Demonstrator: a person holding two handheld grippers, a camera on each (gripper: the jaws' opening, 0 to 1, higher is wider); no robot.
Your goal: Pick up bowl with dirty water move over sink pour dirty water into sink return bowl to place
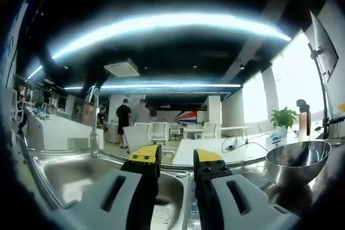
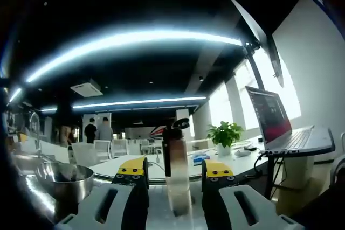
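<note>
**Bowl waits on the counter, both grippers empty**

The left gripper (image 1: 177, 162) hangs over the sink (image 1: 70, 173), jaws parted and holding nothing; the bowl (image 1: 297, 161) sits on the counter (image 1: 253, 172) well right of them. In the right gripper view the bowl (image 2: 63, 179) lies left of the right gripper (image 2: 175, 172), whose parted jaws flank a bottle (image 2: 177, 171) without clearly touching it. To my eye, a good pickup means clamping the rim squarely, lifting level, and swinging slowly toward the sink to avoid slopping.

Long ceiling light strips (image 1: 161, 25) glare above my jaws, bowed by fisheye. Windows (image 1: 294, 76) blow out white. The edges go dark and soft.
</note>
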